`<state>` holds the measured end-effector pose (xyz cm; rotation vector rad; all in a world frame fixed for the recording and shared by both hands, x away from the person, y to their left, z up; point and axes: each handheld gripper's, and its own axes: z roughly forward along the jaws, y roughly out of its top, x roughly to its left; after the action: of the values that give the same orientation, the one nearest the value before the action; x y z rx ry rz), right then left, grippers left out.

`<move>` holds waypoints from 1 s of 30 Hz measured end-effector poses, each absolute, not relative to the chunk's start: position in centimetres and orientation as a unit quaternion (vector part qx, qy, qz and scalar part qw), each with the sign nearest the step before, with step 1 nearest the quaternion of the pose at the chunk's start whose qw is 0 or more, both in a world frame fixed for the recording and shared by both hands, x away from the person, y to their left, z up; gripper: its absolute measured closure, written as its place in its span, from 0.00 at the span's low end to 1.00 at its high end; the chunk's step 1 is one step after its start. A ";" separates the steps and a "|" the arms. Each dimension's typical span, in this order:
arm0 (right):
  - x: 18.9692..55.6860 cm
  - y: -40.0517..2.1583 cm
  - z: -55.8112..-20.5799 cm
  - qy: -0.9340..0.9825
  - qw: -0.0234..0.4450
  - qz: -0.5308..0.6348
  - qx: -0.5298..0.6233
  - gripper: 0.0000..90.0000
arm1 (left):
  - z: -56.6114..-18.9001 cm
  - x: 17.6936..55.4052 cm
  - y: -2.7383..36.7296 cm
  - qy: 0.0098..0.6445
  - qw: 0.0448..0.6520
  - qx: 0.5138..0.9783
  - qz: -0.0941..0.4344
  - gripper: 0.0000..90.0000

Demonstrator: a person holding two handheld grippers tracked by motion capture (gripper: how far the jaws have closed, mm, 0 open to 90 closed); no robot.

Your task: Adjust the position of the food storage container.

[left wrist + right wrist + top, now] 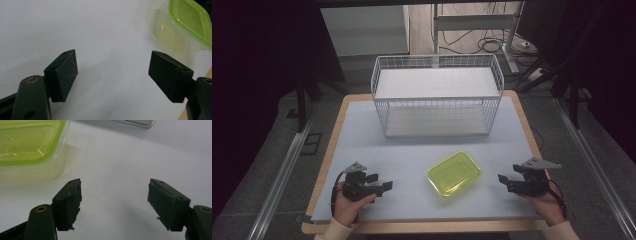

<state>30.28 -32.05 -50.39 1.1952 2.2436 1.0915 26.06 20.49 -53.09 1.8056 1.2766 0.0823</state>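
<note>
A yellow-green lidded plastic container (455, 173) lies on the pale table surface (412, 155) near the front middle. My left gripper (381, 182) rests to its left, held in a hand, jaws wide open with nothing between them. In the left gripper view that gripper (113, 72) points over bare table, with the container (186, 25) at the upper right. My right gripper (506, 181) sits to the right of the container, open and empty. In the right gripper view the gripper (114, 202) faces bare table and the container (30, 147) lies at the upper left.
A white wire basket (437, 95) with a shelf stands at the back middle of the table. The table's wooden edge (422, 227) runs along the front. Metal rails (282, 180) flank both sides; cables lie on the floor behind.
</note>
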 end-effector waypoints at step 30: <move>33.4 -26.9 -49.6 0.878 0.094 0.344 0.319 1.00 | -53.2 26.0 20.1 0.515 0.436 0.737 0.035 0.25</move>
<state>33.43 -26.90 -49.60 0.9470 2.6044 1.0199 26.03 20.11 -53.17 1.8348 1.2814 0.0866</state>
